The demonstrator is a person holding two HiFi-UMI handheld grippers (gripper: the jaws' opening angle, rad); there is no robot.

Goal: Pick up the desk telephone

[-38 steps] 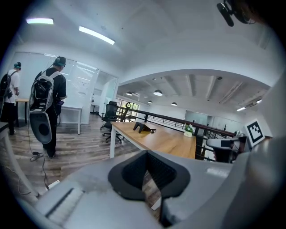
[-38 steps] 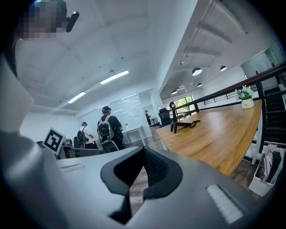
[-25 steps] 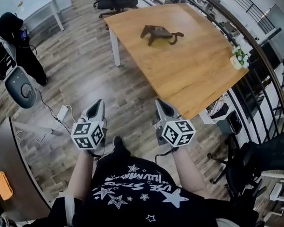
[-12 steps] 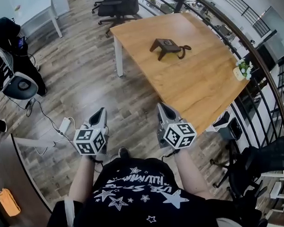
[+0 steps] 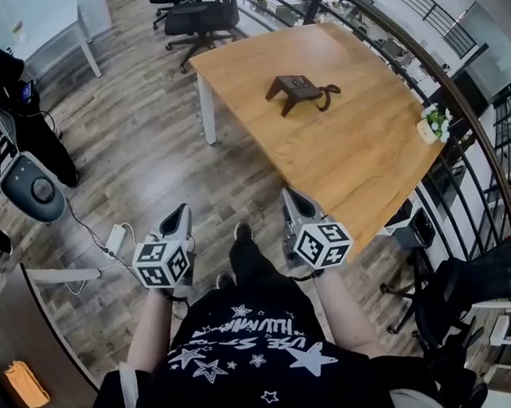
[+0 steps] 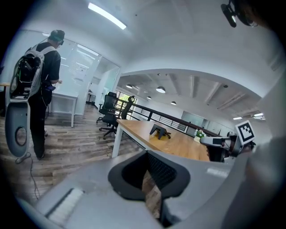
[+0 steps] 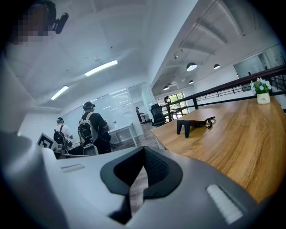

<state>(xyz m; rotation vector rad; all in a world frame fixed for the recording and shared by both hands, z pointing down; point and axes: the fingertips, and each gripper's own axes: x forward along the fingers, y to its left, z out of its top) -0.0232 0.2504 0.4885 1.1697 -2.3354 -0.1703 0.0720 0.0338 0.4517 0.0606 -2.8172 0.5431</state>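
The desk telephone is a dark wedge with a coiled cord, standing on the wooden table toward its far side. It shows small in the left gripper view and in the right gripper view. Both grippers are held over the floor, well short of the table and far from the telephone. My left gripper has its jaws together with nothing in them. My right gripper is shut and empty too, close to the table's near corner.
A small potted plant stands at the table's right edge, beside a dark railing. Black office chairs are beyond the table. A power strip with a cable lies on the floor at left. People with backpacks stand at left.
The person has stepped toward the table, carrying both grippers with them. The telephone now sits lower and nearer in the head view. Both grippers stay shut.
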